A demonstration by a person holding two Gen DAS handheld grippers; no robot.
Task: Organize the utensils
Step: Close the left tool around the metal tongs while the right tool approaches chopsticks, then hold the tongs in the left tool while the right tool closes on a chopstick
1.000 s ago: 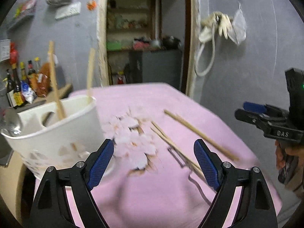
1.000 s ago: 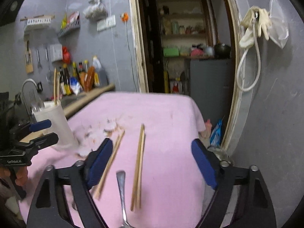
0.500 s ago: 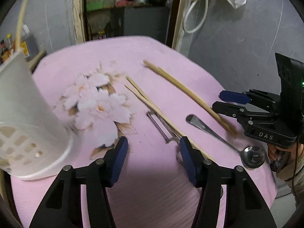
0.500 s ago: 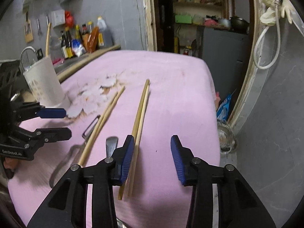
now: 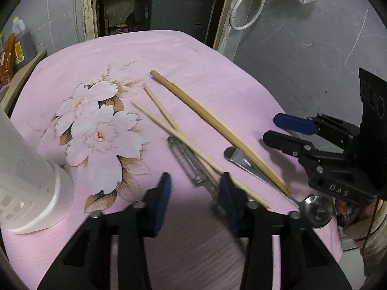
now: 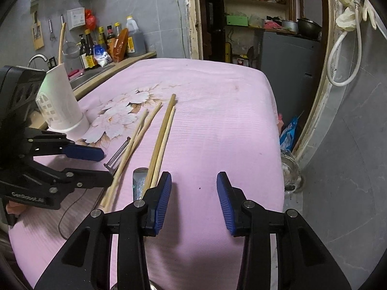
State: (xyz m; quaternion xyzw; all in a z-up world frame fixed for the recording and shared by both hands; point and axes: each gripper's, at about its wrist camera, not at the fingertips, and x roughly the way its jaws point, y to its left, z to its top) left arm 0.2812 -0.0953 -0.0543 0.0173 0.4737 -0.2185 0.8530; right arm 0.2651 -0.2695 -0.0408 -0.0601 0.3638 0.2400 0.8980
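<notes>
On the pink flowered cloth (image 5: pixel 193 55) lie a thin pair of chopsticks (image 5: pixel 169 123), a thicker pair (image 5: pixel 217 125), a metal peeler (image 5: pixel 188 162) and a steel spoon (image 5: pixel 314 207). My left gripper (image 5: pixel 193 188) is open and empty, low over the peeler and the near ends of the thin chopsticks. My right gripper (image 6: pixel 193 193) is open and empty, its left finger beside the thick chopsticks (image 6: pixel 162 140) and the spoon handle (image 6: pixel 139 181). The white slotted utensil holder (image 5: pixel 24 181) stands at the left; it also shows in the right wrist view (image 6: pixel 60 101).
The table's right edge drops to a grey floor with a glass jar (image 6: pixel 290 171) and a blue bag (image 6: pixel 287 133). A counter with sauce bottles (image 6: pixel 108 41) and a sink runs along the left. A doorway with shelves is beyond the far edge.
Both grippers have dropped toward the table and tilted down. Both sets of jaws have narrowed from wide open but stay open. The holder has slid to the left edge of the left view.
</notes>
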